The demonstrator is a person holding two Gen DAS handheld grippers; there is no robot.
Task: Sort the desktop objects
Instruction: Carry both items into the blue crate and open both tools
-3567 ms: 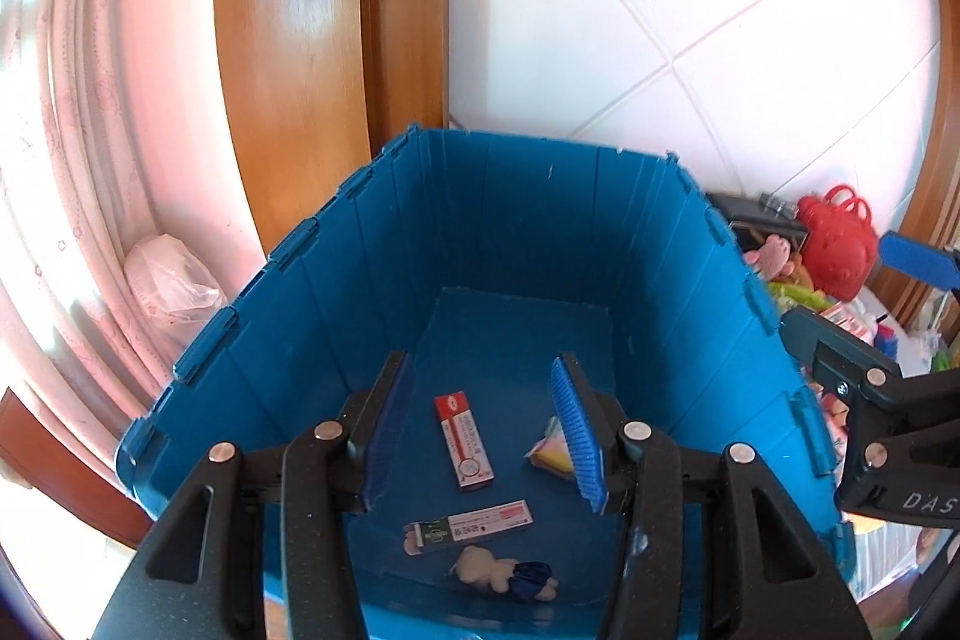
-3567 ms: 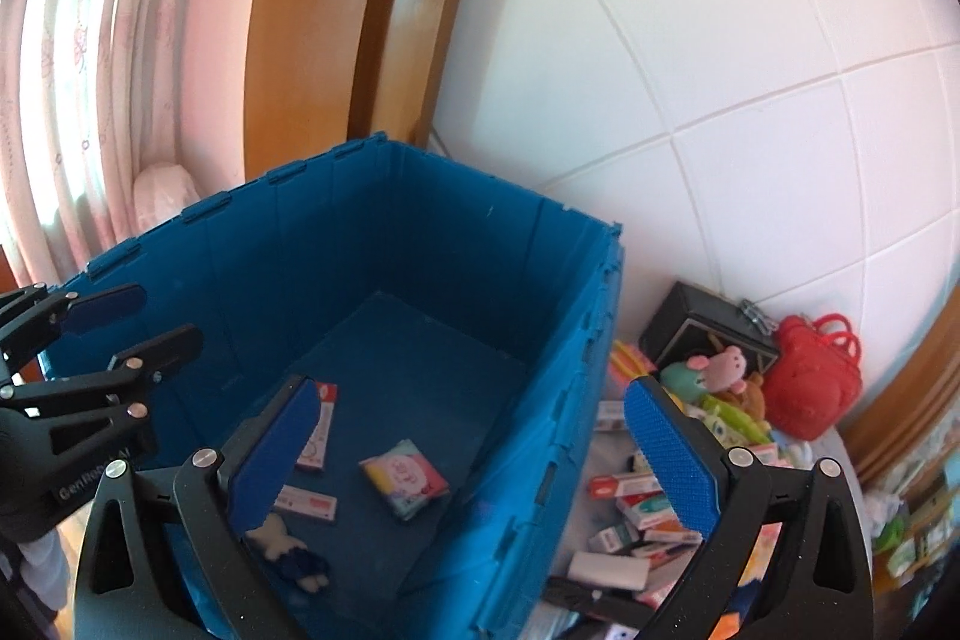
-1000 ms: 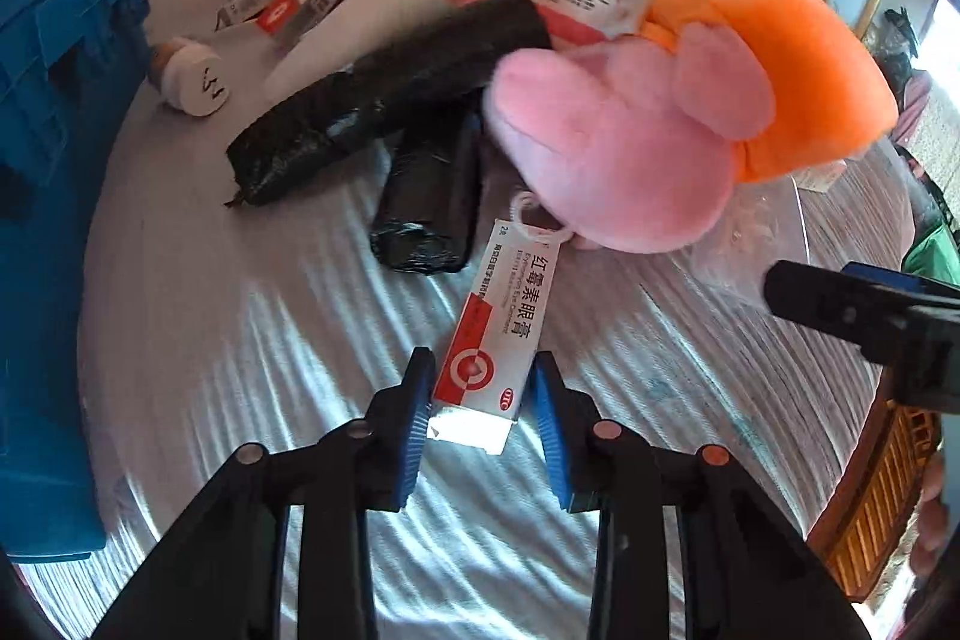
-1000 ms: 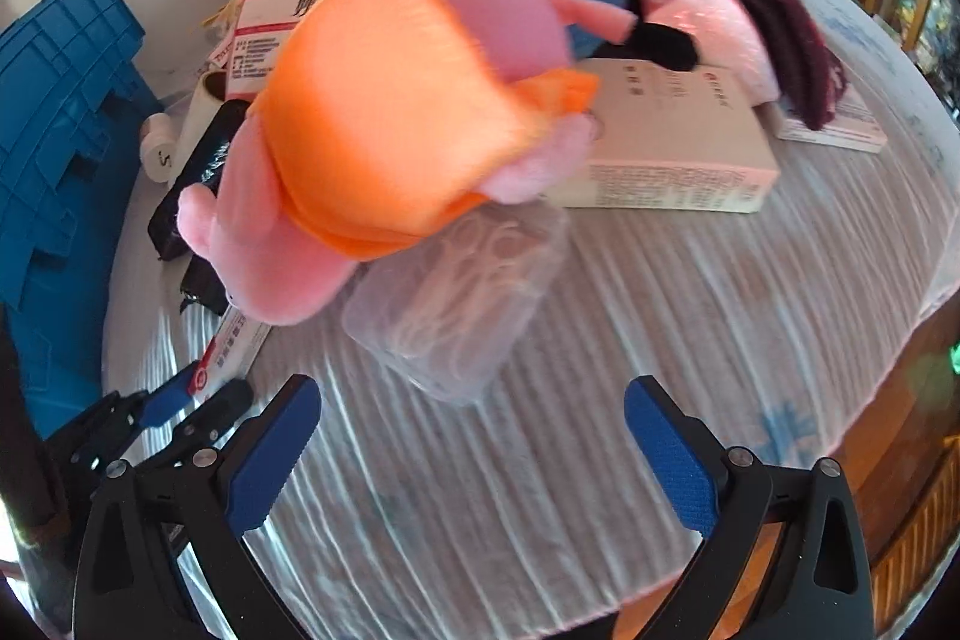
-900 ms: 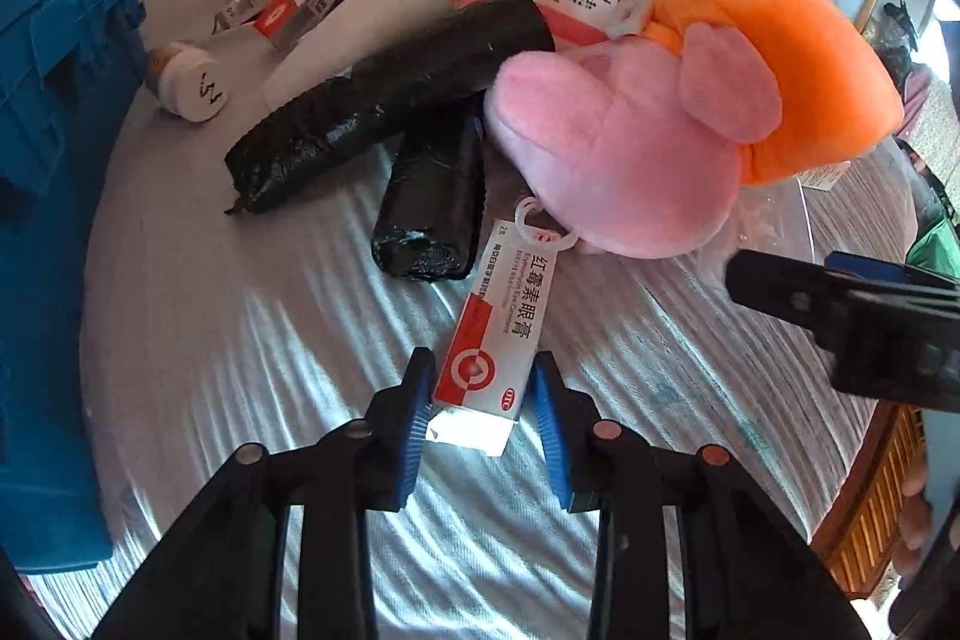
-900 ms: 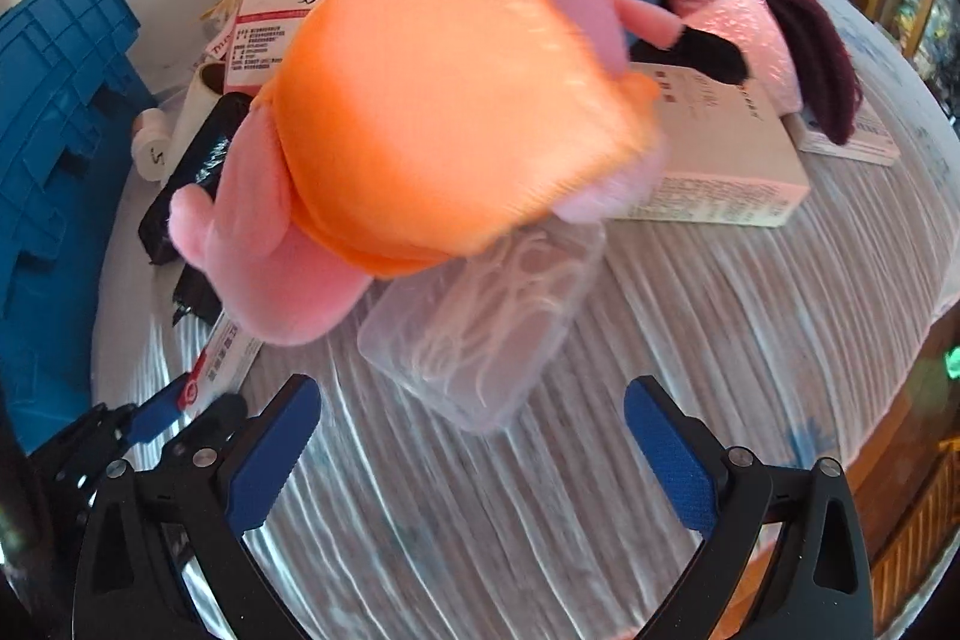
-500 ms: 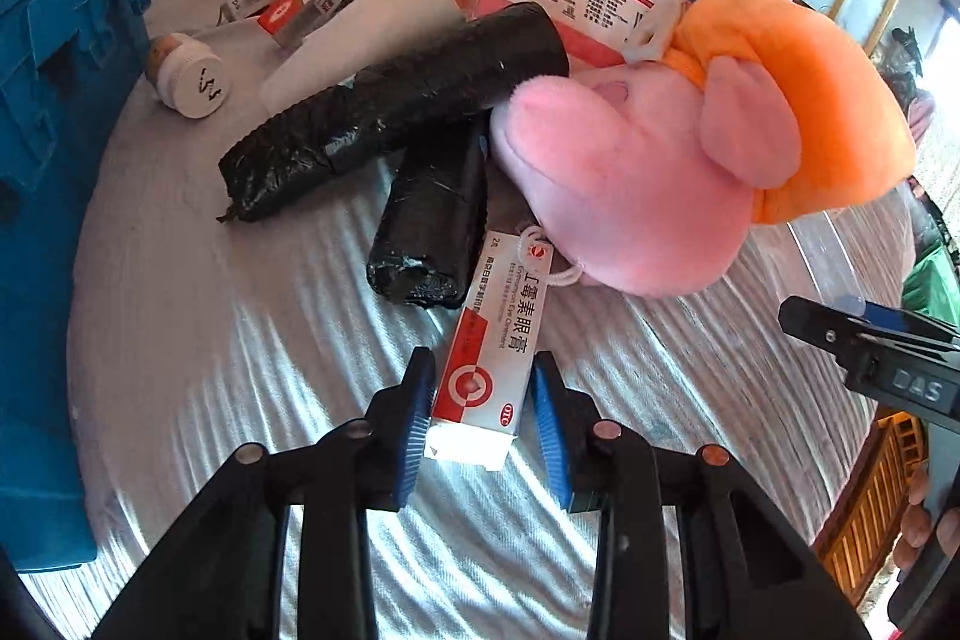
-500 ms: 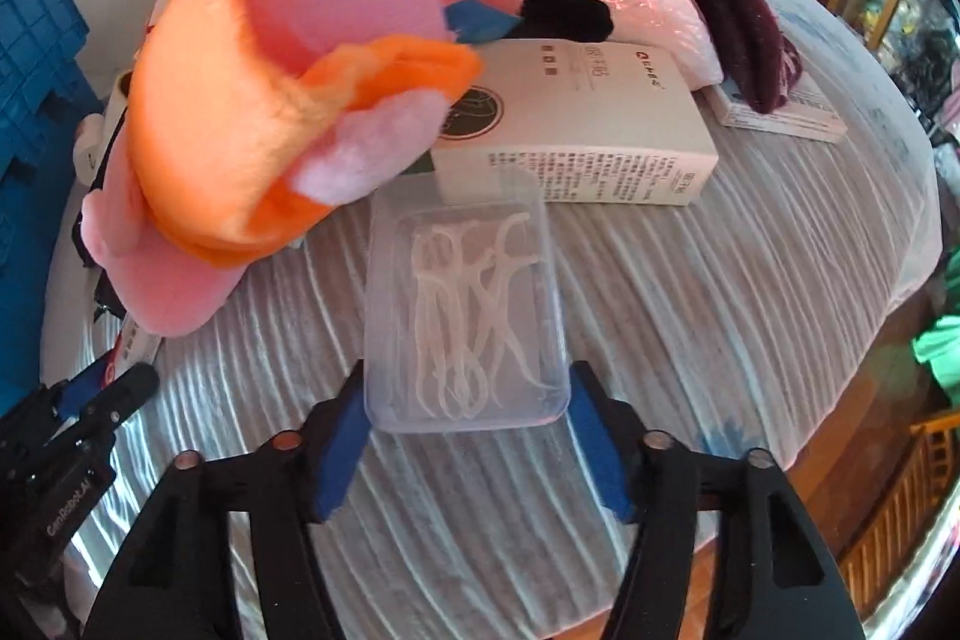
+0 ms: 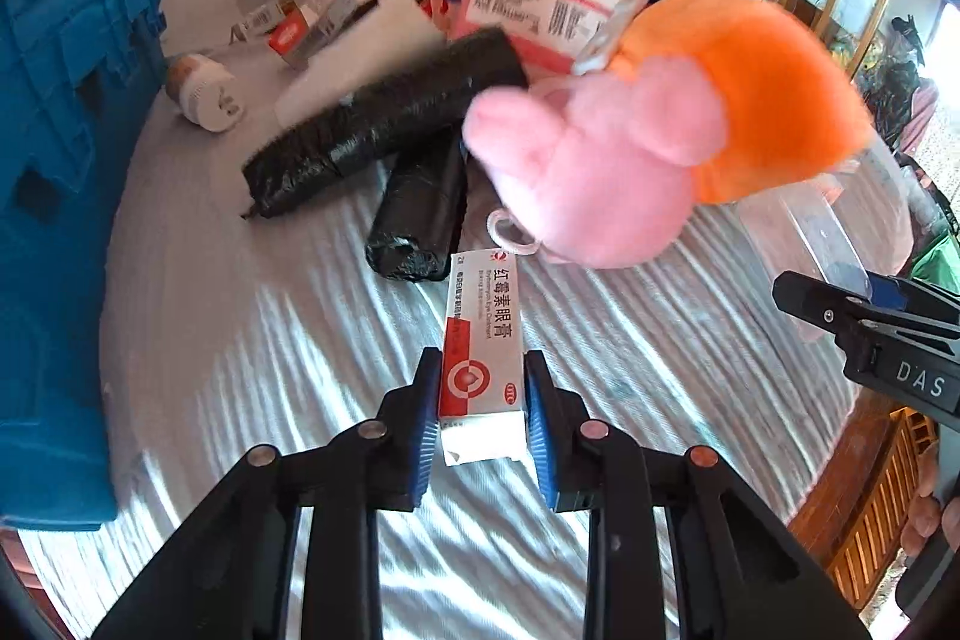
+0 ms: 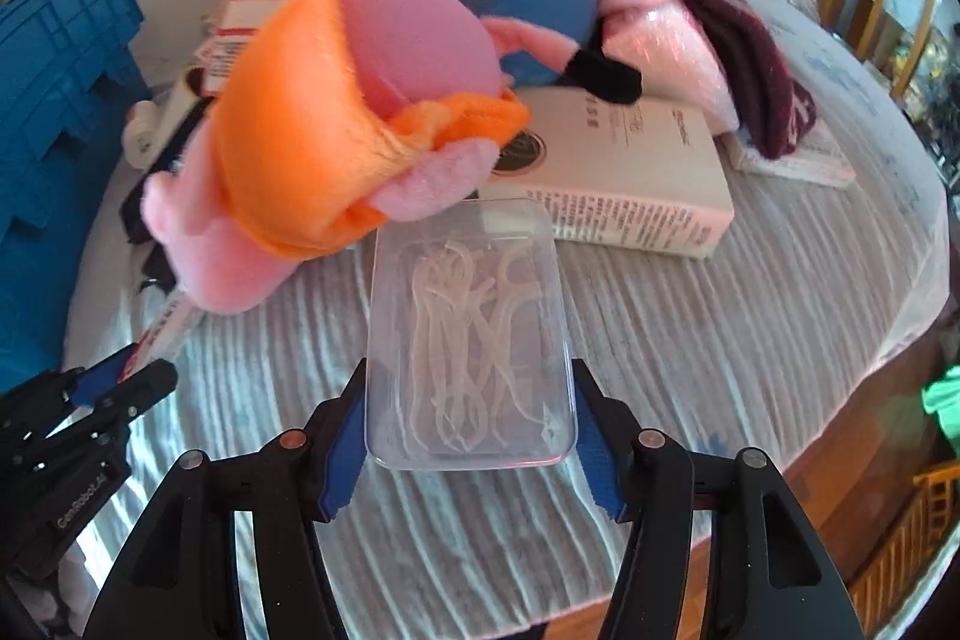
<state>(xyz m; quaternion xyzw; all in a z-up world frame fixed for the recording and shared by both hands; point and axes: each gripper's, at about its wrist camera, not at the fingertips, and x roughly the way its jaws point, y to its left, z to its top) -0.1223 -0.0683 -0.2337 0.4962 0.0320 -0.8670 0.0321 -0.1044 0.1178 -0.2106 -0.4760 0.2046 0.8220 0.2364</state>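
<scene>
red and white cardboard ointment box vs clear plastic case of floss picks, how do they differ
The red and white cardboard ointment box is opaque, printed and narrow; the clear plastic case of floss picks is see-through, unprinted and wider. The left gripper holds the box; the right gripper, jaws just closing, holds the case. Both are rectangular.

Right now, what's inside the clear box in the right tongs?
The clear box holds a loose tangle of white floss picks, seen through the lid. Their number can't be told, since they overlap. The far end of the box sits under the pink and orange plush toy.
</scene>
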